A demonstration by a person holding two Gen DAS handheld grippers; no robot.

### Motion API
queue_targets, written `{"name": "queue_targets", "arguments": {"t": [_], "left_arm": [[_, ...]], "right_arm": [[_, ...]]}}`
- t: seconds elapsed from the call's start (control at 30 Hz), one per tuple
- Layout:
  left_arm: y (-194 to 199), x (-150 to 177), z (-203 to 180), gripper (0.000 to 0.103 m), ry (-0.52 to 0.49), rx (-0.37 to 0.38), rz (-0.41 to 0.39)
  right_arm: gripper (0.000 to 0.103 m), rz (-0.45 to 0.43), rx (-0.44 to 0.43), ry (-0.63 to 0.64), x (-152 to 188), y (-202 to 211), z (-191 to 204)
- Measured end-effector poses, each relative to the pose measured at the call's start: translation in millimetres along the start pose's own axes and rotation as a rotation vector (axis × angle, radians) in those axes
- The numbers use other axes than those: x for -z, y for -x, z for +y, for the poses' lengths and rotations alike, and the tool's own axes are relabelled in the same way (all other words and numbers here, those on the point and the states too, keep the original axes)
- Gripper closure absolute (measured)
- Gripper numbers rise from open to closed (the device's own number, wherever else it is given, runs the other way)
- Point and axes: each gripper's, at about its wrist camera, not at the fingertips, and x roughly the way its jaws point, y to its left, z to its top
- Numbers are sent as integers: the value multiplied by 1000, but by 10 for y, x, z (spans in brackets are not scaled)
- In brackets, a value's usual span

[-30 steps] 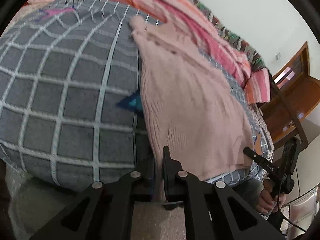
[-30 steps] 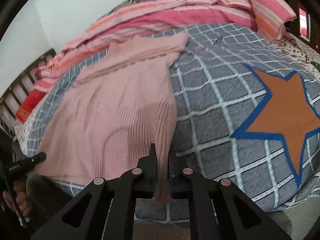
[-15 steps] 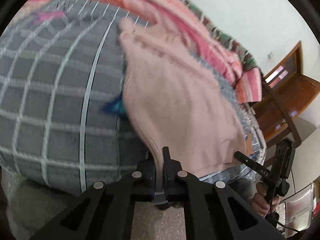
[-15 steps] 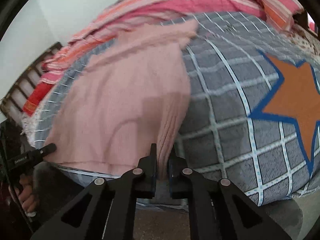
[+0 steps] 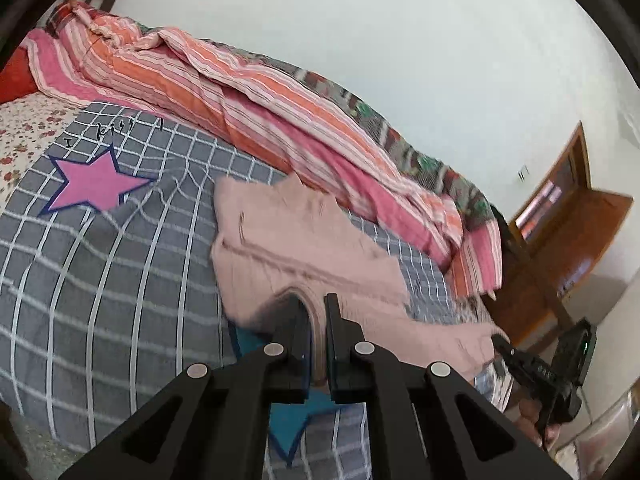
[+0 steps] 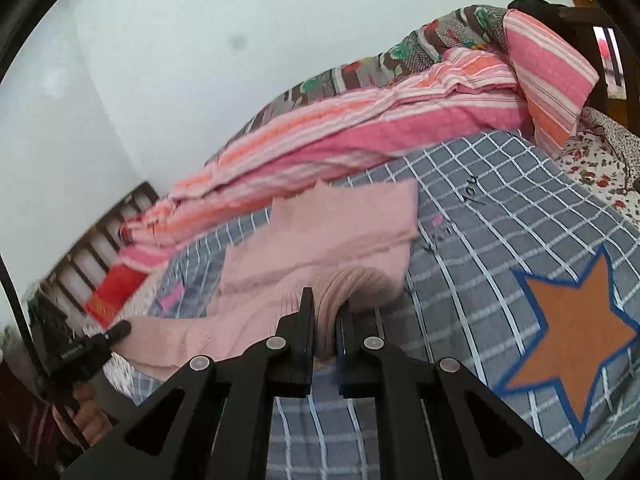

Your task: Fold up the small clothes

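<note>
Pinching the near edge of the pink sweater [image 5: 292, 240] at two corners, the left gripper [image 5: 316, 312] and right gripper [image 6: 326, 312] hold it up off the grey checked bed cover [image 5: 120, 280], with open cover left by the pink star [image 5: 96, 184] and orange star [image 6: 568, 332].

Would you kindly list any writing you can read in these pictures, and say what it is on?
"you": black handwriting on the grey checked bedspread, right wrist view.
Black handwriting above the pink star on the same bedspread: too small to read.
White lettering on the left gripper: too blurred to read.
</note>
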Motion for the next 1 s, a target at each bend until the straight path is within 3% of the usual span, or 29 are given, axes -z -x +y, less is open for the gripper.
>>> {"name": "queue_targets", "arguments": {"t": [0.2, 0.3, 0.5, 0.7, 0.9, 1.0], "left_arm": [[-511, -388, -85, 97, -63, -141, -35], [-763, -543, -104, 96, -80, -176, -35], [-1316, -802, 15, 97, -46, -184, -18], [-1828, -913, 316, 97, 73, -177, 19], [-2169, -955, 410, 96, 77, -198, 36], [-2254, -984, 447, 92, 78, -170, 52]], "right_arm": [[95, -27, 73, 48, -407, -438, 188], [95, -30, 101, 57, -585, -706, 240], [95, -14, 126, 29, -848, -1295, 96], [95, 24, 114, -18, -993, -1814, -104], [94, 60, 133, -11, -1038, -2277, -190], [88, 115, 121, -29, -1032, -2434, -243]]}}
